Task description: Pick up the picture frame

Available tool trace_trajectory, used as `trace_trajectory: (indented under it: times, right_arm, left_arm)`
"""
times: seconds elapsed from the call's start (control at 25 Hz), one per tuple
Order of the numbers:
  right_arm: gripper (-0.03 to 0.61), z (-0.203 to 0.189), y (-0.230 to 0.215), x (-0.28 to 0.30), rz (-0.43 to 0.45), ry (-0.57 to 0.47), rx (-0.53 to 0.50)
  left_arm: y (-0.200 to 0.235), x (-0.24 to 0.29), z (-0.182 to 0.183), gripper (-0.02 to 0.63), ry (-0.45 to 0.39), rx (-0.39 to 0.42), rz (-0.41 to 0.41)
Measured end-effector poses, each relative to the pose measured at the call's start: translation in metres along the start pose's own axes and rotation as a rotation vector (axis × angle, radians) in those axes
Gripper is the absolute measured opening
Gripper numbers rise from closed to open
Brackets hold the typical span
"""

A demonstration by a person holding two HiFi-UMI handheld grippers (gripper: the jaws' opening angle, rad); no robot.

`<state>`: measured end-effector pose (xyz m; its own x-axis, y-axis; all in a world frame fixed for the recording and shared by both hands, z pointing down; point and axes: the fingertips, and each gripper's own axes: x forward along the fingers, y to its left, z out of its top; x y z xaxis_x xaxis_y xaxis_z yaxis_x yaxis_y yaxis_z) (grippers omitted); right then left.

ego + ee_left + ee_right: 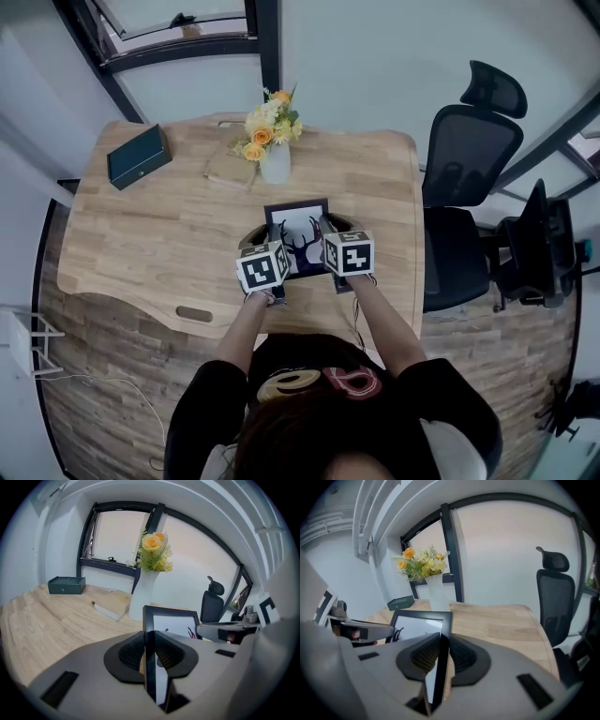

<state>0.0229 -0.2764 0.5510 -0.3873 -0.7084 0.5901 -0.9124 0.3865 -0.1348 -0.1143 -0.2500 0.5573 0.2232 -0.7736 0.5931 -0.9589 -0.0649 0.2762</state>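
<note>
Holding the picture frame [296,223] takes both tools here. The left gripper [271,234] is clamped on the left side of the frame. The right gripper [328,228] is clamped on the right side.

In the left gripper view, the thin black edge of the frame stands between the two dark pads. The pads press on it from both sides. The right gripper view shows the same thing, with the black edge squeezed between that gripper's pads.

The frame has a black border. Inside is a white picture with a dark deer head and antlers. It is over the near middle of the wooden table [169,234], right in front of the person. Its top edge points to 12 o'clock, away from the person. I cannot tell if its bottom edge touches the wood.

From the frame, a white vase [275,164] is near, at 12 o'clock. It is full of yellow and orange flowers [267,122]. A tan book [228,169] lies flat just beside the vase, at 11 o'clock. A dark green box [139,156] sits well apart at 10 o'clock, near the far left corner of the table. A black office chair [464,159] stands off the table at 2 o'clock.

The person's two bare arms reach out to the grippers from dark sleeves.
</note>
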Motion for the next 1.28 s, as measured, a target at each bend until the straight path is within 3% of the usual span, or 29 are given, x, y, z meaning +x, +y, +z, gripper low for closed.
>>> trace_trajectory:
  times: [0.16, 0.36, 1.28]
  right_arm:
    - [0.072, 0.006, 0.003, -0.017, 0.005, -0.047, -0.005]
    - [0.072, 0.012, 0.006, -0.038, 0.01, -0.099, -0.01]
    - [0.071, 0.05, 0.02, -0.114, 0.022, -0.315, -0.023]
  left_arm:
    - [-0.007, -0.015, 0.003, 0.077, -0.03, -0.017, -0.021]
    - [-0.017, -0.033, 0.012, 0.077, -0.087, 0.031, -0.029]
    - [-0.046, -0.093, 0.046, 0.078, -0.258, 0.072, -0.129]
